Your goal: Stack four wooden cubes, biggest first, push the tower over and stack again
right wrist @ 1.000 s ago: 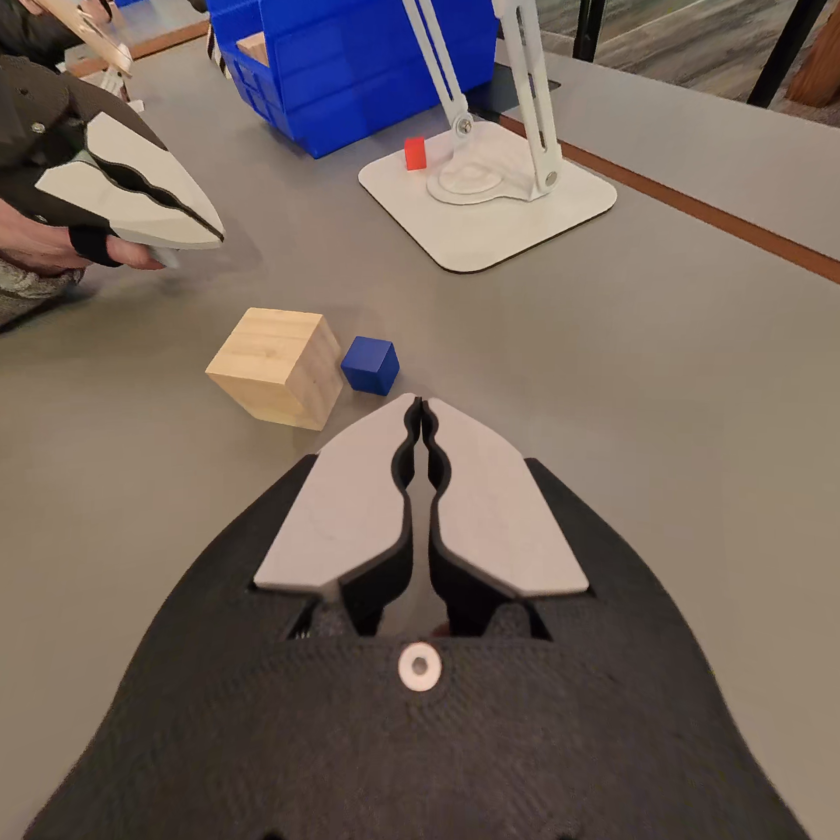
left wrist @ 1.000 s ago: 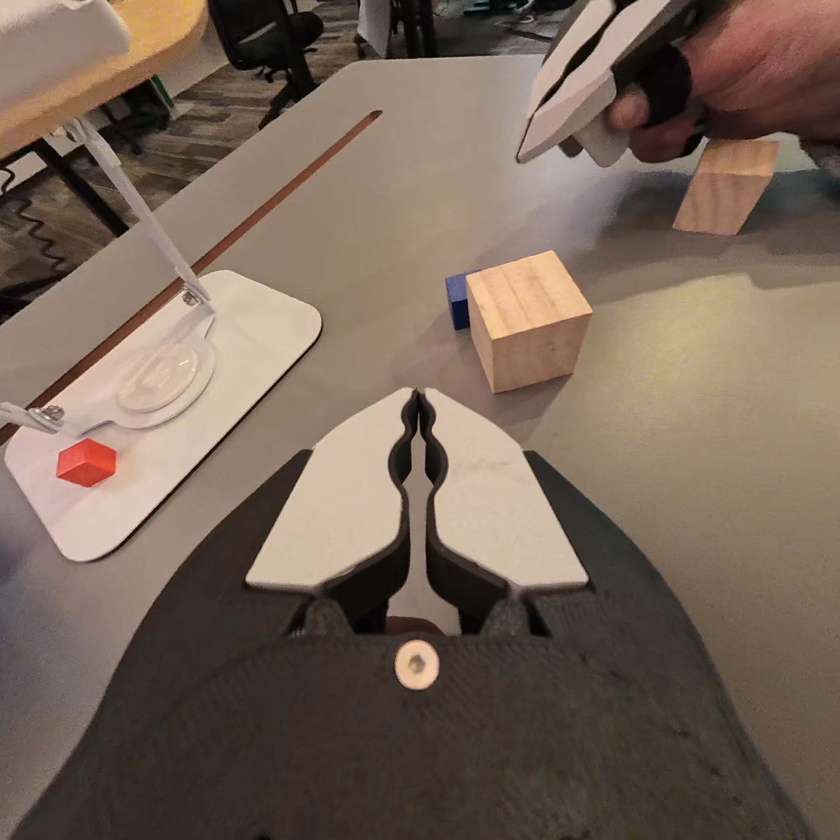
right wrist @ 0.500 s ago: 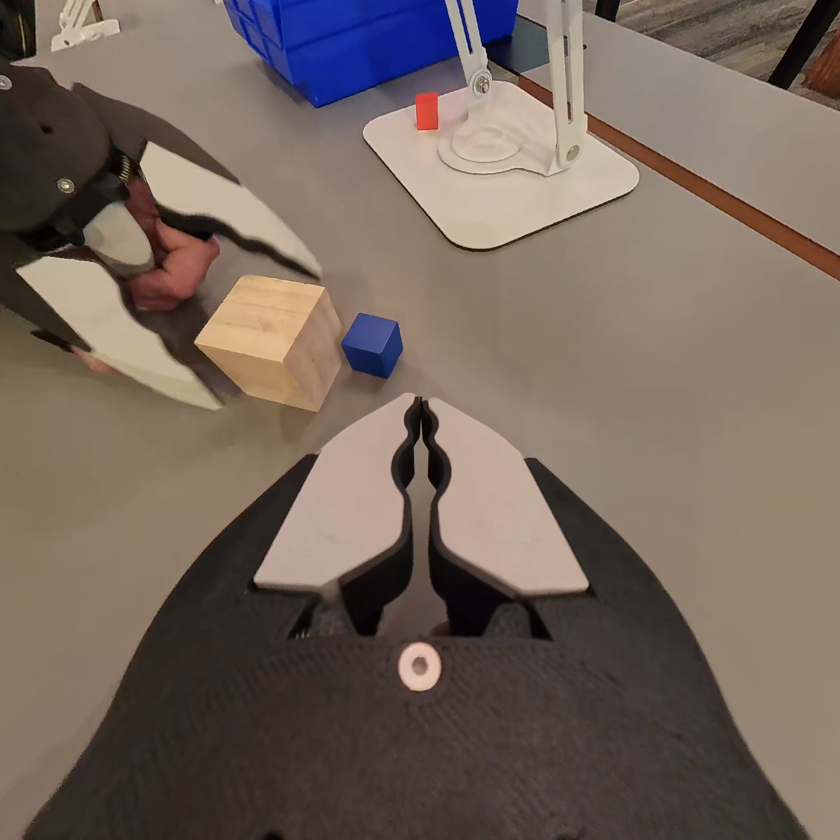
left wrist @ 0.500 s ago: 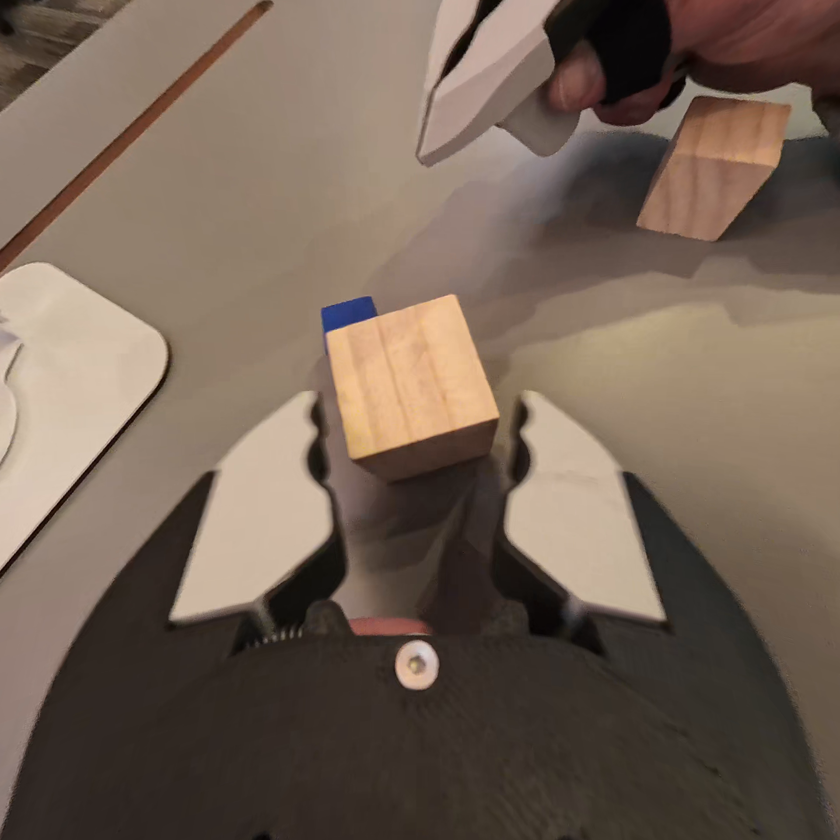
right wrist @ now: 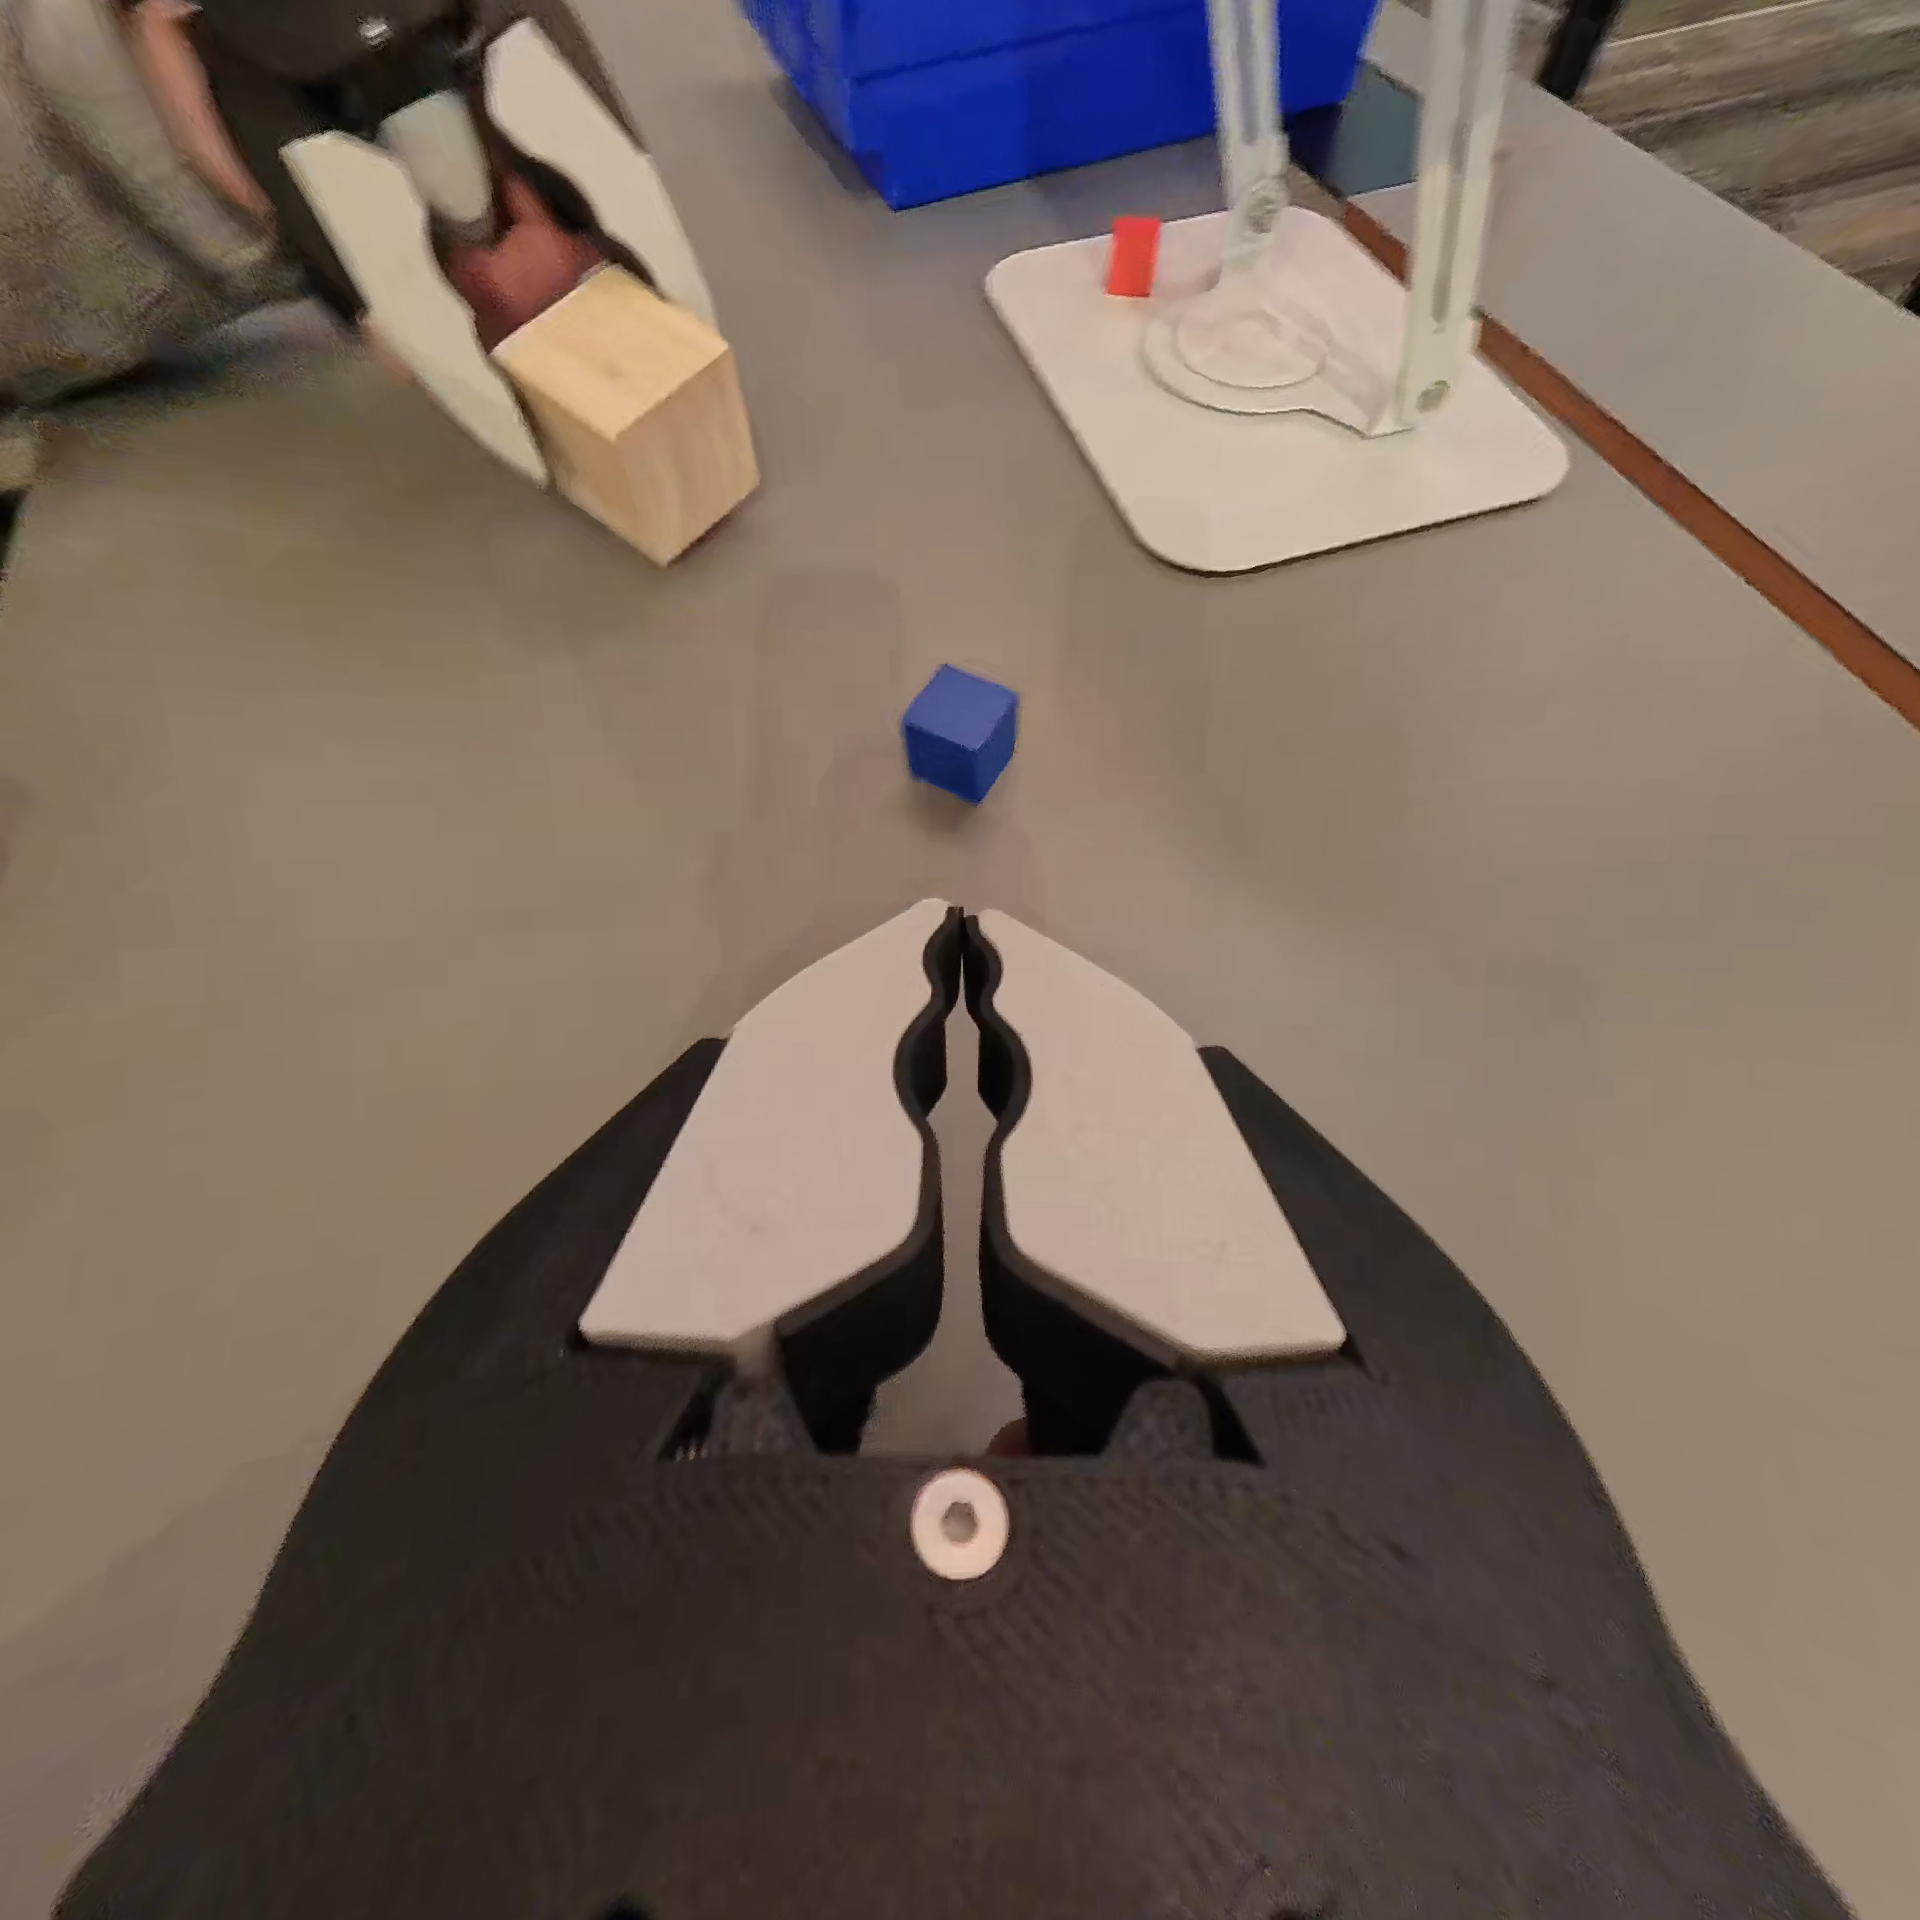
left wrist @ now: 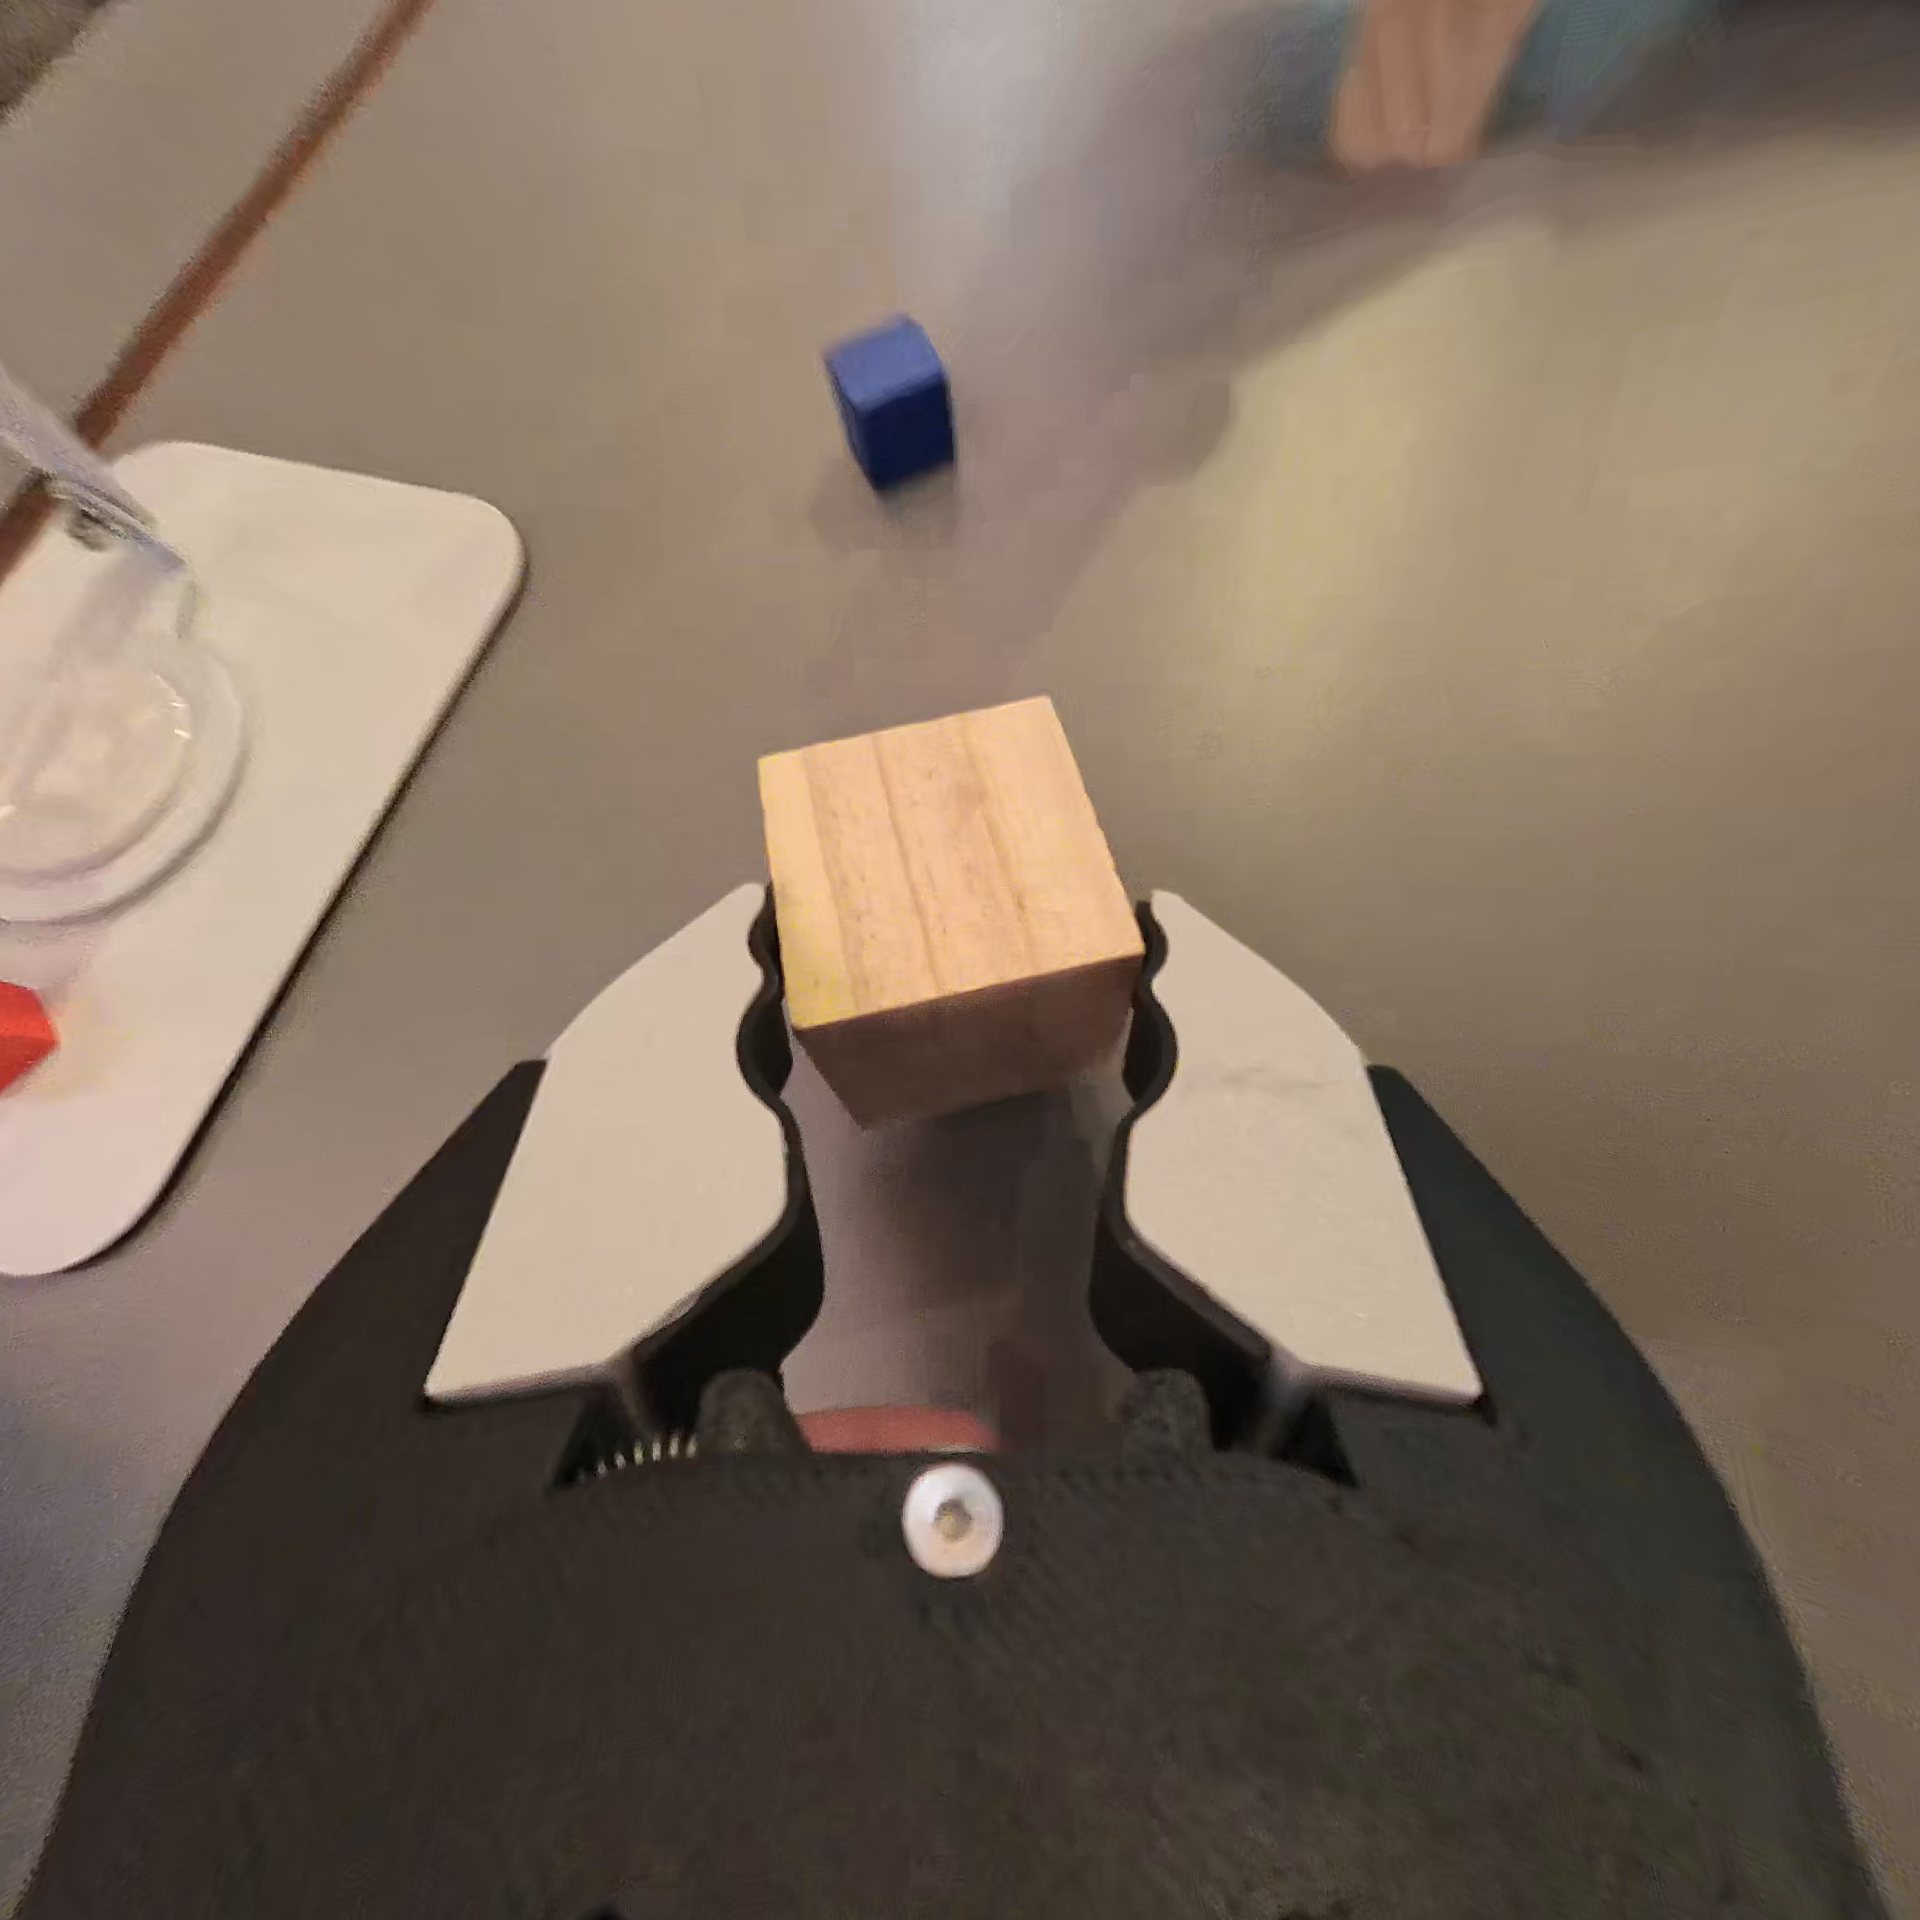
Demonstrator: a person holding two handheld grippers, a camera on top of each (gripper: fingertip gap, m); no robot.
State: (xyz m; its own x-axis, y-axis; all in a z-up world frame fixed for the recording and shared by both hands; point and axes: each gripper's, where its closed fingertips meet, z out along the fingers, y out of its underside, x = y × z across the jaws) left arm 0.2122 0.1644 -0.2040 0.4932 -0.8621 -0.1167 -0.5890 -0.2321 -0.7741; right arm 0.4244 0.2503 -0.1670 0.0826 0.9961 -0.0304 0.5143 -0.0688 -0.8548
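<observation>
Left gripper is clamped on the wooden cube; keep it level (grip's near one end). Right gripper is closed, empty, near the blue cube.

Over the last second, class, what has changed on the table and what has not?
The left gripper opened, closed on the large wooden cube and carried it away from the blue cube. The right gripper stayed shut and empty; the red cube stayed on the white base.
</observation>
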